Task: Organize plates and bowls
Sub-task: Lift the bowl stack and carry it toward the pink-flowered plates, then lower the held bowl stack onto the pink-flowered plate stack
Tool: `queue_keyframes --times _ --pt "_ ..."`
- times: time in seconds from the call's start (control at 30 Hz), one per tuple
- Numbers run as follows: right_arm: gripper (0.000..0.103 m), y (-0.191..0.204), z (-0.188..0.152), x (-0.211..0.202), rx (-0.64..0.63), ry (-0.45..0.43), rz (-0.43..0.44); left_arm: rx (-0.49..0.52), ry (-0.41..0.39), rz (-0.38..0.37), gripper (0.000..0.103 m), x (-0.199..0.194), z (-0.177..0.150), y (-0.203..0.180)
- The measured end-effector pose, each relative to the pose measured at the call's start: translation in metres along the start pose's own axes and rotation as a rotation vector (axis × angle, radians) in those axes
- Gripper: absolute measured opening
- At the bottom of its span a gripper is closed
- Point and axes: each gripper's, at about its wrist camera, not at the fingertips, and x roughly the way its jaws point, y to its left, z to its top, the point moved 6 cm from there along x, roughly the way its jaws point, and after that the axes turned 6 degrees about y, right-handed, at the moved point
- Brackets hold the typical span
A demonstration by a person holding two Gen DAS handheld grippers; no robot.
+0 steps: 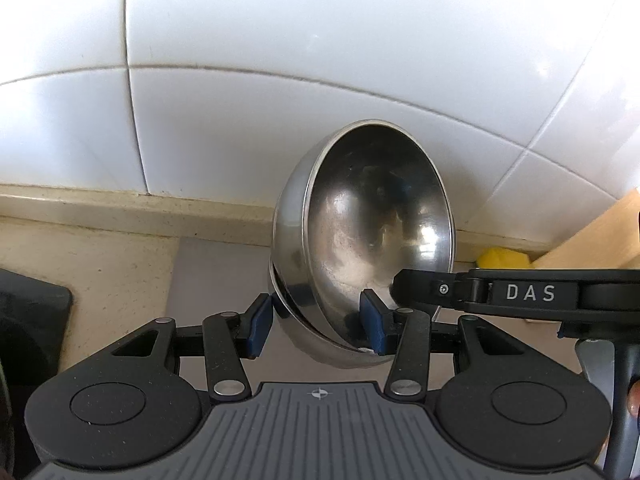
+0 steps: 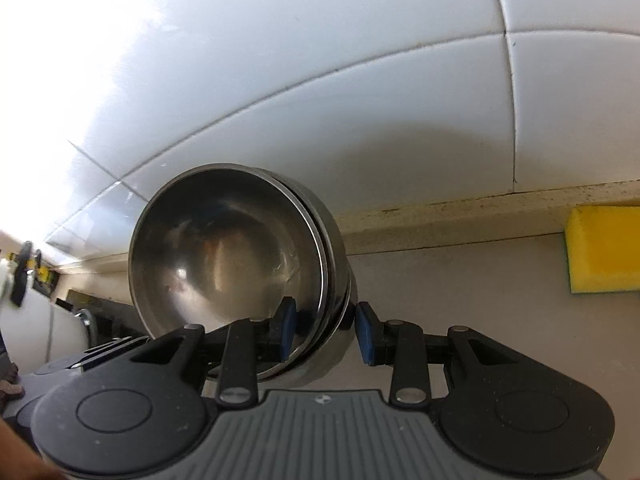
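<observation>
A nested stack of steel bowls (image 1: 376,232) is held tilted above the counter in front of the tiled wall; it also shows in the right wrist view (image 2: 232,248). My left gripper (image 1: 318,322) straddles the stack's rim, one blue pad inside the top bowl, one outside. My right gripper (image 2: 326,330) straddles the opposite rim the same way. The right gripper's black body (image 1: 520,292) shows at the right of the left wrist view.
A white tiled wall (image 1: 320,60) stands close behind the bowls. A yellow sponge (image 2: 604,248) lies on the beige counter (image 2: 460,280) at the right. A wooden board (image 1: 600,236) leans at the far right. A black object (image 1: 28,320) sits at the left.
</observation>
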Motion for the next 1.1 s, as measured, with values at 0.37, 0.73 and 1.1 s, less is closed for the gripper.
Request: queue_keyframes --times 0.37,0.73,1.1 --pt "0.016 -0.001 -0.050 -0.069 -0.063 -0.035 -0.007 0.046 -0.025 -0.020 0.049 -0.051 -0.051 -0.036" --pt "0.016 -0.018 -0.120 -0.102 -0.073 -0.010 -0.030 0.067 0.018 -0.037 0.051 -0.063 -0.116 -0.063" --pt "0.016 -0.035 -0.152 -0.104 -0.024 0.027 -0.040 0.080 0.061 -0.042 0.051 -0.058 -0.142 -0.080"
